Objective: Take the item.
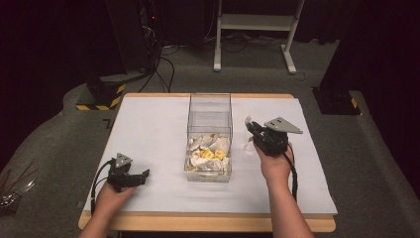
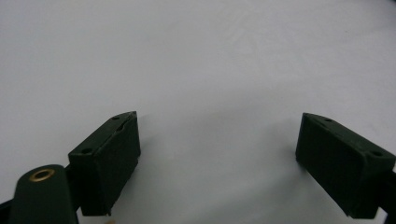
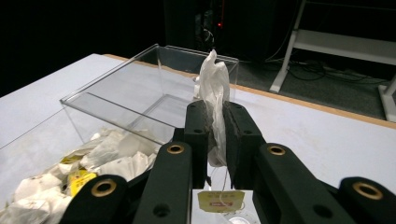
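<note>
A clear plastic box (image 1: 210, 106) stands at the middle of the white table, with a heap of tea bags (image 1: 209, 151) in its near part. To the right of the box, my right gripper (image 1: 250, 124) is shut on a white tea bag. In the right gripper view the tea bag (image 3: 215, 79) sticks up from between the closed jaws of that gripper (image 3: 215, 109), and its yellow tag (image 3: 220, 200) hangs on a string below. The box (image 3: 112, 74) lies to the left there, tea bags (image 3: 93, 163) inside. My left gripper (image 1: 143, 174) rests at the near left, and in its own view the gripper (image 2: 219, 116) stands open over bare white table.
The table's wooden front edge (image 1: 208, 222) runs just before the person's forearms. Behind the table a white metal stand (image 1: 257, 22) sits on the floor, with a black and yellow striped base (image 1: 101, 96) and cables at the back left.
</note>
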`<control>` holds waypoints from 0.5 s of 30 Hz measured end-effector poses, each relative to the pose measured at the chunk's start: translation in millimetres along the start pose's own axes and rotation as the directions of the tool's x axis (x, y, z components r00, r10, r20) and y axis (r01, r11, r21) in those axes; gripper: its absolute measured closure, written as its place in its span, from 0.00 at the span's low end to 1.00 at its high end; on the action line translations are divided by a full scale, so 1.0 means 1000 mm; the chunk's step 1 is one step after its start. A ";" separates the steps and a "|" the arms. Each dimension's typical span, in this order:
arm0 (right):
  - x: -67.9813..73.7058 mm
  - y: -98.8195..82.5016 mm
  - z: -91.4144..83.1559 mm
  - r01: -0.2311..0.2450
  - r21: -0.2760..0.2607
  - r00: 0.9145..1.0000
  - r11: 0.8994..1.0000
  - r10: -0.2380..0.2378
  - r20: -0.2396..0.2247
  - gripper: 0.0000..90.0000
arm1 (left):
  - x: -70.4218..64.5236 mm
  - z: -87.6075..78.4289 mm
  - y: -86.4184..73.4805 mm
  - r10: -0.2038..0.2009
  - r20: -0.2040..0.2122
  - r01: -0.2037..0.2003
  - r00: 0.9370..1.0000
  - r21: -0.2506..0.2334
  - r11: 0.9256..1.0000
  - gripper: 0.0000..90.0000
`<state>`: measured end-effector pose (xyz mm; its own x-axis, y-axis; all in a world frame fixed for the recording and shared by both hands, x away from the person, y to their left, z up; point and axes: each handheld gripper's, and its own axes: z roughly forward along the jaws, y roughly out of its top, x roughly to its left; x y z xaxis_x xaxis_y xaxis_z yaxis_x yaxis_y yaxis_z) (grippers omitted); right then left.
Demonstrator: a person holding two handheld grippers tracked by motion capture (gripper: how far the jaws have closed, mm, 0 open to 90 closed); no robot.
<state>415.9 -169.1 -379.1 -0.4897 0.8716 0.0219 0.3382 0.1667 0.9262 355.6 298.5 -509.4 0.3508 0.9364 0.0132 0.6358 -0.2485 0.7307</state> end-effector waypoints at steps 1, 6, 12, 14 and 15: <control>0.000 0.000 0.000 0.000 0.000 1.000 1.000 0.000 0.000 0.89 | 0.000 0.000 0.000 0.000 0.000 0.000 1.000 0.000 1.000 0.16; -0.006 0.001 0.006 -0.004 0.011 1.000 1.000 0.004 0.024 0.89 | 0.000 0.000 0.000 0.000 0.000 0.000 1.000 0.000 1.000 0.16; -0.014 0.000 0.014 -0.020 0.037 0.999 0.999 0.019 0.047 0.89 | 0.000 0.000 0.000 0.000 0.000 0.000 1.000 0.001 1.000 0.16; -0.016 -0.002 0.017 -0.030 0.050 0.998 0.998 0.027 0.052 0.89 | 0.000 0.000 0.000 0.000 0.000 0.000 1.000 0.000 1.000 0.16; -0.017 -0.002 0.019 -0.032 0.057 0.998 0.998 0.028 0.056 0.89 | 0.000 0.000 0.000 0.000 0.000 0.000 1.000 0.001 1.000 0.16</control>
<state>438.3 -175.6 -388.7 -0.4337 0.9007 0.0269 0.3986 0.1650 0.9022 355.6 298.5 -509.3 0.3508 0.9364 0.0134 0.6362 -0.2488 0.7303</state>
